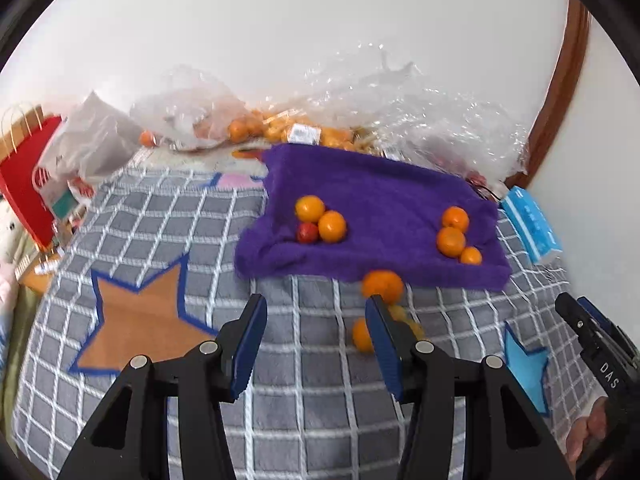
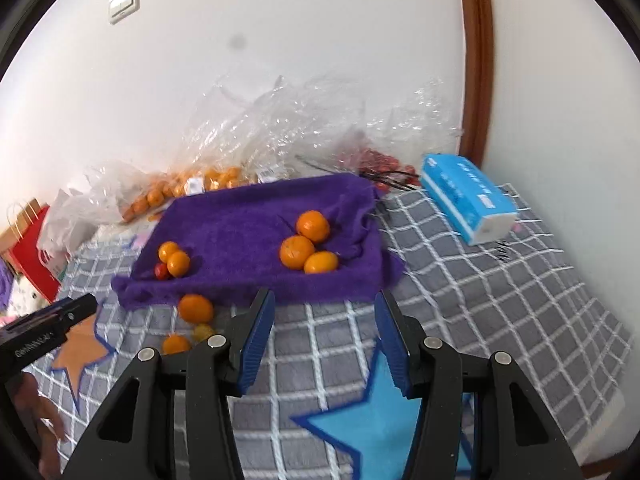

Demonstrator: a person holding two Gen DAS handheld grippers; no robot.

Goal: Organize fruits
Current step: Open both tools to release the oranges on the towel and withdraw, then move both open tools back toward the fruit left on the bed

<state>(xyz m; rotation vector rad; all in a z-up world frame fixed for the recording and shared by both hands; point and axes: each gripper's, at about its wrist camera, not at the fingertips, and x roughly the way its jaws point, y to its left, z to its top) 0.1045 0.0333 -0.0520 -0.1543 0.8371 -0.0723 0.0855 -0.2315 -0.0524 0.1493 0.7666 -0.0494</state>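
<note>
Jaws of left gripper (image 1: 316, 320) and right gripper (image 2: 325, 312) stand apart, holding nothing, over the checked blanket (image 2: 500, 300). Beyond, two clusters of oranges (image 2: 308, 248) lie on the purple towel (image 2: 240, 224); three oranges (image 2: 195, 307) lie just off it.

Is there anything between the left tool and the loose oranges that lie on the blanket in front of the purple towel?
Nothing visible stands in the way. The left tool is open and empty above the checked blanket. The loose oranges lie just ahead beside its right finger, before the purple towel.
</note>
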